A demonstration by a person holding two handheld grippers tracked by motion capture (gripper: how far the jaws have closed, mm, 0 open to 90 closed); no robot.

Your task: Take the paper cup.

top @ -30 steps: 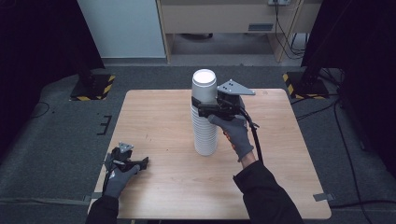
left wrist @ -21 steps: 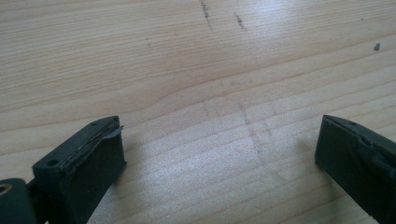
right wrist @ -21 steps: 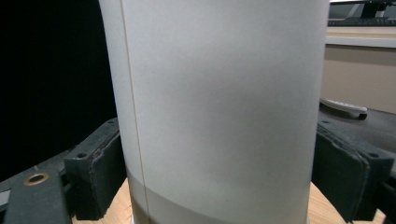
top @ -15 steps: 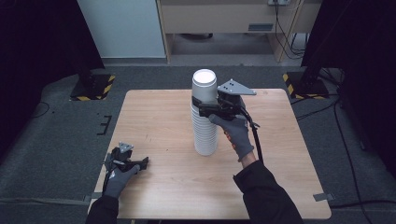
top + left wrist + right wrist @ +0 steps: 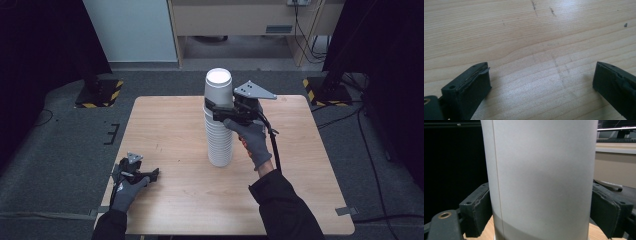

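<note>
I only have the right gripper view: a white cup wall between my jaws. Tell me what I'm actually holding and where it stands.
Observer: In the high view it is the top cup of a tall stack of white paper cups, standing upside down near the middle of the light wooden table.
Operator: Report how the right gripper sits on it.
Observer: The right gripper comes in from the stack's right, high up, just below the topmost cup's base.
Operator: Now give me the left gripper.
Observer: The left gripper rests low near the table's front left corner, far from the stack; its own view shows the jaws wide apart over bare wood.
</note>
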